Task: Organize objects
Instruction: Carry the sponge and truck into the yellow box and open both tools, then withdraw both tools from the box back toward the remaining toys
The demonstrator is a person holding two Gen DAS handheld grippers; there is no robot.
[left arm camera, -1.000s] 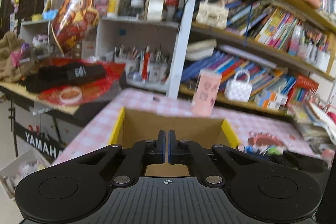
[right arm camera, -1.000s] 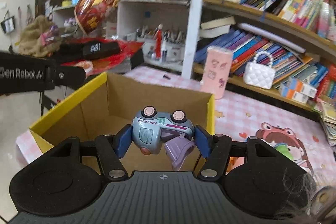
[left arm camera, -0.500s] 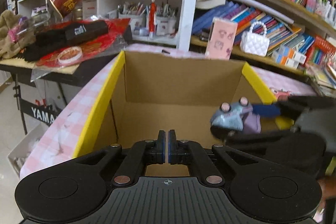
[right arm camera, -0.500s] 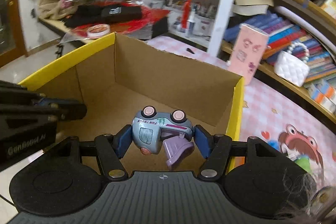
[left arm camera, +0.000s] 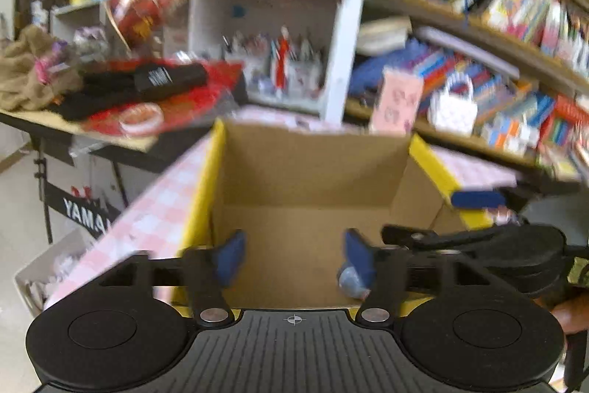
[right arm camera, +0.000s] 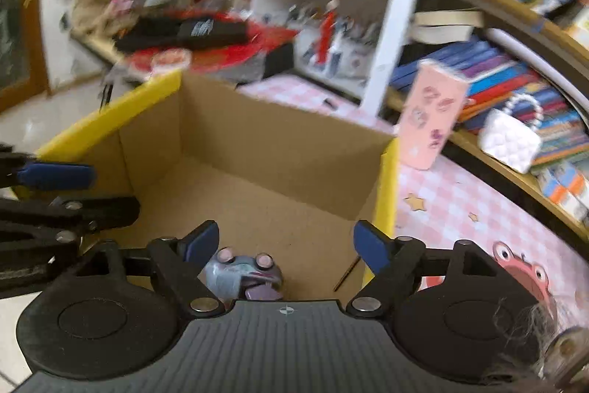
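An open cardboard box with yellow rims (left arm camera: 217, 179) (right arm camera: 110, 113) stands on the pink checked table. A grey-blue toy truck with pink wheels (right arm camera: 243, 273) lies upside down on the box floor, just below my right gripper (right arm camera: 285, 245), which is open and empty above it. In the left wrist view the truck (left arm camera: 349, 280) peeks out behind the right finger. My left gripper (left arm camera: 292, 255) is open and empty over the box's near edge. Both views are motion-blurred.
A pink carton (right arm camera: 430, 120) stands behind the box. Shelves of books and a white handbag (right arm camera: 511, 135) fill the right. A side table with red and black items (left arm camera: 147, 91) lies to the left. A frog print (right arm camera: 522, 275) marks the tablecloth at right.
My right gripper has opened and let go of the toy truck, which now lies in the box. My left gripper has opened from shut.
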